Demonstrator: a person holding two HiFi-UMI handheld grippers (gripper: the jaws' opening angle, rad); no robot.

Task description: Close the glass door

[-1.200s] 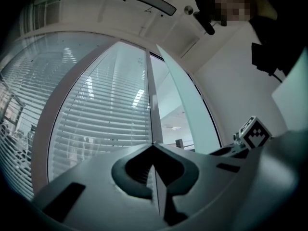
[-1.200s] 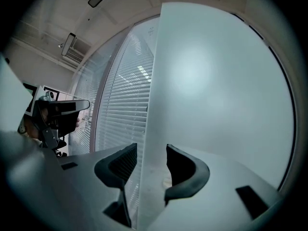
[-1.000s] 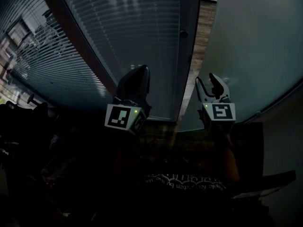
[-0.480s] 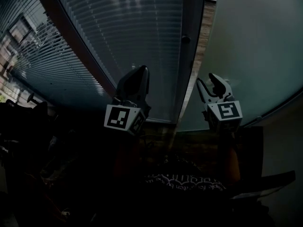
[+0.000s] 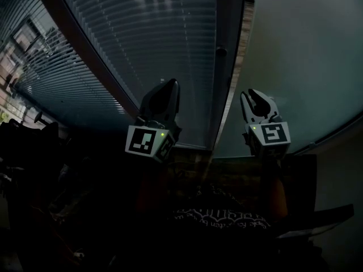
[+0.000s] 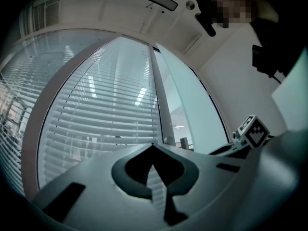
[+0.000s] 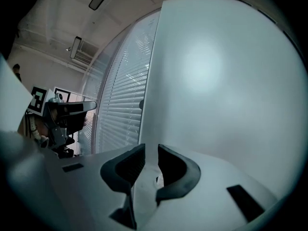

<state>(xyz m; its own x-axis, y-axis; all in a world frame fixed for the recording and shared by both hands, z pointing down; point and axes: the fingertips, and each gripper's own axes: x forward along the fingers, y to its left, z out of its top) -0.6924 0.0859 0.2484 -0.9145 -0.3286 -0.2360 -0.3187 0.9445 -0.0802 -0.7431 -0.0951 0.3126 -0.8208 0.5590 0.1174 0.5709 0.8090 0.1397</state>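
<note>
The frosted glass door [image 5: 306, 55] stands ajar on the right, and its free edge runs down toward my right gripper [image 5: 256, 100]. In the right gripper view the door [image 7: 216, 81] fills the picture. Its edge passes between the jaws of the right gripper [image 7: 150, 153], which are closing on it and touch it on both sides. My left gripper [image 5: 167, 86] is held up in front of the glass wall with blinds [image 5: 153, 38], touching nothing. In its own view the left gripper [image 6: 153, 147] is shut with its tips together and nothing between them.
A dark vertical frame post [image 5: 224, 67] with a small round knob [image 5: 220, 51] separates the blinds wall from the door gap, where a strip of wood floor [image 5: 245, 21] shows. On the far left there is a window [image 5: 22, 50], with dark clutter below it.
The right gripper's jaws have gone from wide open to narrow around the door's edge. Both grippers shifted a little; the right one moved slightly rightward.
</note>
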